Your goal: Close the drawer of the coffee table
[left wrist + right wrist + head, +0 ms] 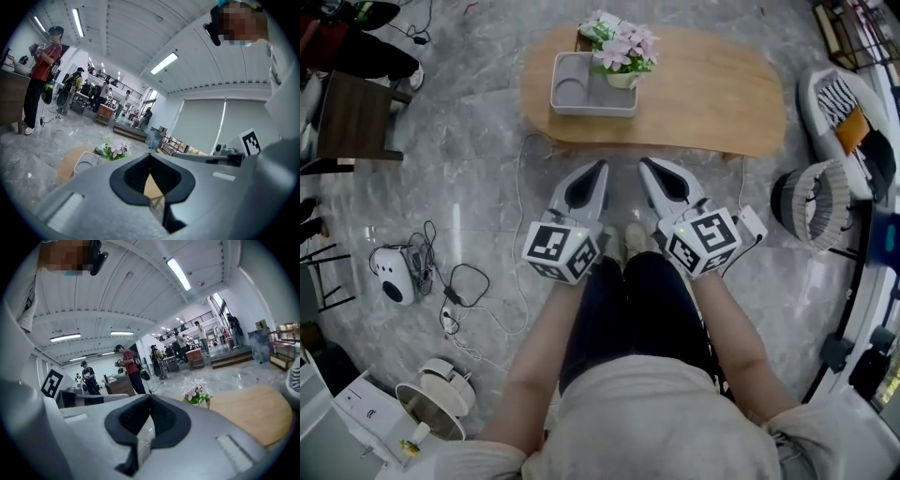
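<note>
The coffee table has an oval wooden top and stands on the marble floor just ahead of me. Its drawer shows in no view. On its left part sit a grey tray and a pot of pink flowers. My left gripper and right gripper hover side by side short of the table's near edge, both pointing at it. Both are shut on nothing, apart from the table. The left gripper view shows its shut tips over the table. The right gripper view shows its shut tips beside the flowers.
A dark wooden side table stands at the left. A small white device with loose cables lies on the floor at my left. A round striped seat is at the right. Several people stand far back in the hall.
</note>
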Motion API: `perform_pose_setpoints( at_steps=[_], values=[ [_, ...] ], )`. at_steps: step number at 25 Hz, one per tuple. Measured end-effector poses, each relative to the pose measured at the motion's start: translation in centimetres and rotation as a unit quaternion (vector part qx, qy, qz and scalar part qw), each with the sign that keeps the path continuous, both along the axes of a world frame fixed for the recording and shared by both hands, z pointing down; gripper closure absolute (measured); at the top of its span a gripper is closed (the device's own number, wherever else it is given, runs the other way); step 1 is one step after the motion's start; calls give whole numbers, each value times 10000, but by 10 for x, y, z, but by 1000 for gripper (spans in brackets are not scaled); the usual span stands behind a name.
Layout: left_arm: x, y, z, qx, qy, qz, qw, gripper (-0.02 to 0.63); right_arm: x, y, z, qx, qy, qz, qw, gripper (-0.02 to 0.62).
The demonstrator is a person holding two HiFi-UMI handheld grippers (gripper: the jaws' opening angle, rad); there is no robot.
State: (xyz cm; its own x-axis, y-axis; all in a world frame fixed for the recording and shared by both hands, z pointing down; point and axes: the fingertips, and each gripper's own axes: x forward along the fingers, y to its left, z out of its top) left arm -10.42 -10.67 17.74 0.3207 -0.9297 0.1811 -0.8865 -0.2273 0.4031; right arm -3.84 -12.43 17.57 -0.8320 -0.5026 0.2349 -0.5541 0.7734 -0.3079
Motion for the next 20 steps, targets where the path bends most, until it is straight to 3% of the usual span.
perform_pose_setpoints(
  at_steps=[4,10,15,20],
  values=[
    [3,5,-45,323,-32,60,9995,603,12,-4,-50,232,-265,166,9992,594],
    [9,10,-100,656,-132,239,9975,603,18,-2,-121,590,-693,-19,9958,594],
    [14,5,-142,965,45,346,9947,603,24,-3,-161,663,-978,-110,9929,594],
    [26,8,-175,1234,-71,566,9907,603,24,8,-186,1110,-905,-254,9894,594]
  ],
)
